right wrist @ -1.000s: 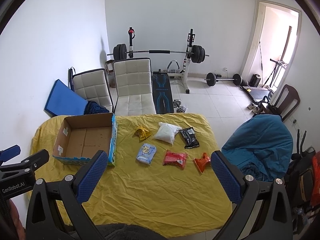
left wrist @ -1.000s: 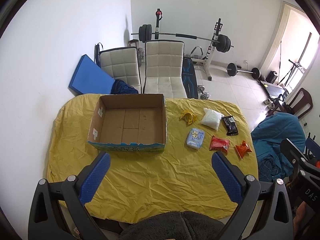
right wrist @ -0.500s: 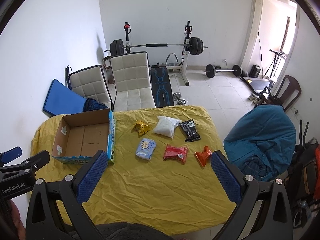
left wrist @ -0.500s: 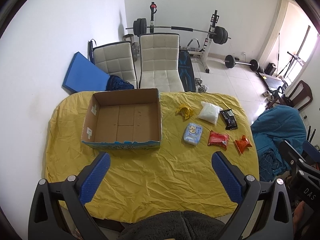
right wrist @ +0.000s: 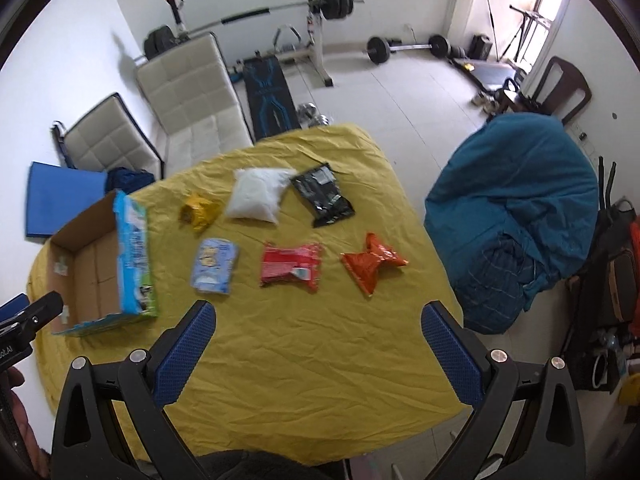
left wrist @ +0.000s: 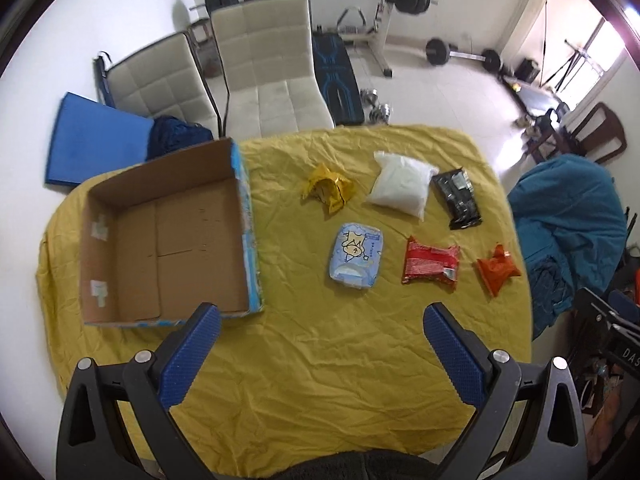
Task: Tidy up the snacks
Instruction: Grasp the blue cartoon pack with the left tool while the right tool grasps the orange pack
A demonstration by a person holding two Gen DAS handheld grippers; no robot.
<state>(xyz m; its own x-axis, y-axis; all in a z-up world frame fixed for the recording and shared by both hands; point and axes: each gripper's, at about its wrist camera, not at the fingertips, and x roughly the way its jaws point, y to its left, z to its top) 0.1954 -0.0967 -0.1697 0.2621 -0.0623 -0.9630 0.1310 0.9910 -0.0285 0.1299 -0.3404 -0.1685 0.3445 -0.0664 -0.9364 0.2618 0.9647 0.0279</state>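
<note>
A: How many snacks are out?

B: Six, all on the yellow cloth of the counter (left wrist: 320, 380), none touching another. The far row has three: a crumpled yellow wrapper (left wrist: 329, 187), a white pouch (left wrist: 401, 185) and a black packet (left wrist: 459, 197) nearest the right edge. The nearer row also has three: a pale blue pack (left wrist: 357, 255) with a cartoon figure, a red packet (left wrist: 431, 263) and an orange packet (left wrist: 497, 271) close to the right edge

A: And the box?

B: One open cardboard box (left wrist: 168, 240) sits at the left end of the counter, nothing inside it; two white tape patches show on its left wall. In the right wrist view its outer side is printed blue and green (right wrist: 134, 252)

A: What are the grippers doing?

B: Two grippers. The left gripper (left wrist: 320, 344) hangs above the near edge, its blue-padded fingers (left wrist: 188, 360) spread wide with nothing between them; one fingertip overlaps the box's near right corner in the picture, though I cannot tell whether it touches. The right gripper (right wrist: 318, 336) is also over the near edge, fingers (right wrist: 452, 354) wide apart and holding nothing

A: Anything beyond the counter?

B: Two pale quilted chairs (left wrist: 264, 64) at the far edge, one blue mat (left wrist: 94, 140) against the wall, one barbell rack (left wrist: 384, 8), and one teal beanbag (right wrist: 516, 216) off the right edge
</note>
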